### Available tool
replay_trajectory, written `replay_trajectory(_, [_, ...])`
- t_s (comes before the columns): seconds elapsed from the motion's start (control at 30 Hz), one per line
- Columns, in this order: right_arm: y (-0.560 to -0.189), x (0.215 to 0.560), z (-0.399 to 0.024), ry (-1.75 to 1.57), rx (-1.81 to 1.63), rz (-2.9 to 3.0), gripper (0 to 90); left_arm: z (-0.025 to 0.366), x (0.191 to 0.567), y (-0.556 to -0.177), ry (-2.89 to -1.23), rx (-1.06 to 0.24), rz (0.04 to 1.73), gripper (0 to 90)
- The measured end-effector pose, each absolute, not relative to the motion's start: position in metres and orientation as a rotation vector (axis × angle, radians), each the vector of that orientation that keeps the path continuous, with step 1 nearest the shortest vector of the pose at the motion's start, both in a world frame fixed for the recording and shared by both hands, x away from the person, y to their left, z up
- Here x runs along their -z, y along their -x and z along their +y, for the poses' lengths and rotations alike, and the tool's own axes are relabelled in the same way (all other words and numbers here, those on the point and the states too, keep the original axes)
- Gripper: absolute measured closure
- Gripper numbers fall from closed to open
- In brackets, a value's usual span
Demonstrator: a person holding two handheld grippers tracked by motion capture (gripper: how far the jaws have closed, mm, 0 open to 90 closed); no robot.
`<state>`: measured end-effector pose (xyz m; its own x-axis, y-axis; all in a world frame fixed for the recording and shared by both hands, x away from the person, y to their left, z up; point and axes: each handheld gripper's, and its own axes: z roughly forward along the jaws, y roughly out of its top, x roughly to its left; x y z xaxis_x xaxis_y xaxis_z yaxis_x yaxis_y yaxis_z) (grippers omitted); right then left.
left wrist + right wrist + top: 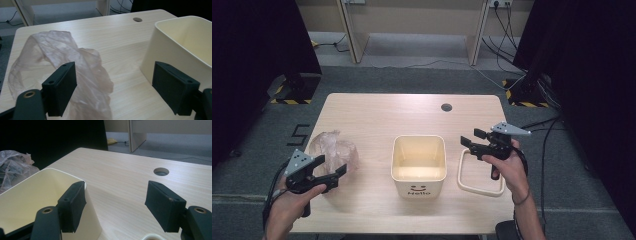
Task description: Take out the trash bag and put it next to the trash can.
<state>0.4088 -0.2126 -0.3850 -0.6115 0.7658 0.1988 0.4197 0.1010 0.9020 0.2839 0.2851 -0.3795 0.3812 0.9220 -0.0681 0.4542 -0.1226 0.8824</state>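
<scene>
A cream square bin (419, 165) with a smiley and "Hello" on its front stands empty at the table's middle front. A crumpled clear plastic bag (333, 149) lies to its left. My left gripper (330, 170) is open, just in front of the bag and right of its near end; in the left gripper view the bag (75, 65) lies behind the left jaw and the bin (185, 45) behind the right one. My right gripper (473, 137) is open, above the far left corner of a cream square frame (479, 172) to the right of the bin (35, 202).
The pale wooden table (412, 107) has a round cable hole (446, 107) near its far edge. Dark curtains flank the table on both sides. Cables run over the grey floor at the right, and wooden furniture legs stand behind.
</scene>
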Motion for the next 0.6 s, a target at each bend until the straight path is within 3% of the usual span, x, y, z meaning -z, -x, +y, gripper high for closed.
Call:
replay_trajectory(0.3, [-0.408,0.385,-0.212,-1.171,-1.511,2.068,32.2,0.263,0.377,-0.266,-1.776,-0.622,1.133,18.9])
replay_trajectory(0.6, [-0.409,0.387,-0.212,-1.175,-1.507,2.071,32.2,0.227,0.412,-0.266,-1.847,-0.511,1.065,18.9])
